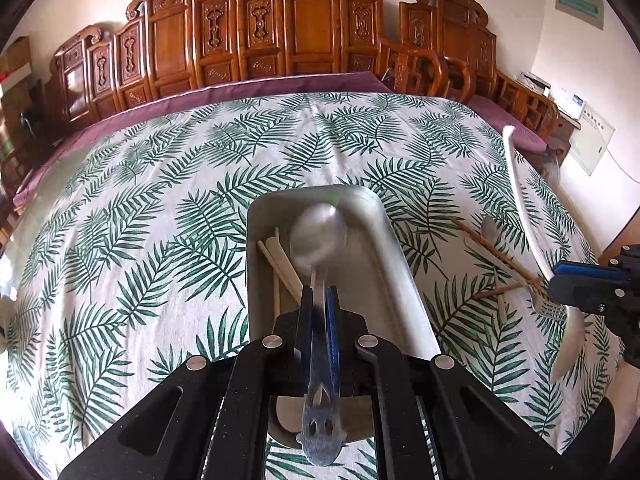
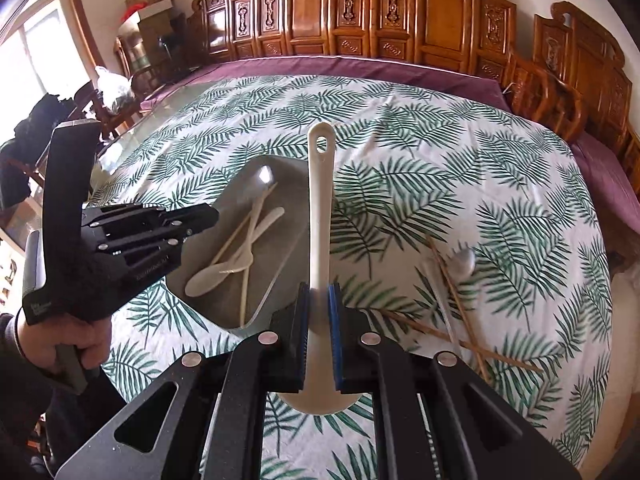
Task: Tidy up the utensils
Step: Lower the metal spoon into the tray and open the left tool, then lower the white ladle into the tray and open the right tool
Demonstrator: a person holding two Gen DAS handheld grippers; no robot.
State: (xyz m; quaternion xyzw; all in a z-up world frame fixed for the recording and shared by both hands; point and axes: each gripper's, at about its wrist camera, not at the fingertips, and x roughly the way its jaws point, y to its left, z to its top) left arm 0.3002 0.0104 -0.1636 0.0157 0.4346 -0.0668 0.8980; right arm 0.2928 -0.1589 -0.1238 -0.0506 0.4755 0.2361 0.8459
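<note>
No legible text, label or number anywhere

One metal tray (image 2: 240, 184), two grippers, one metal spoon (image 1: 318, 236), one white ladle (image 2: 320, 216), carved wooden chairs lining the frame's top edge (image 2: 440, 20)

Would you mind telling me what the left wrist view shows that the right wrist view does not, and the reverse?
Only the left wrist view shows the metal spoon clamped in the left gripper, its bowl over the tray, and a slotted metal utensil by the right gripper. Only the right wrist view shows the person's hand and the pale spoons lying in the tray. Both show the metal tray, the white spatula clamped in the right gripper, and brown chopsticks on the leaf-print cloth.
</note>
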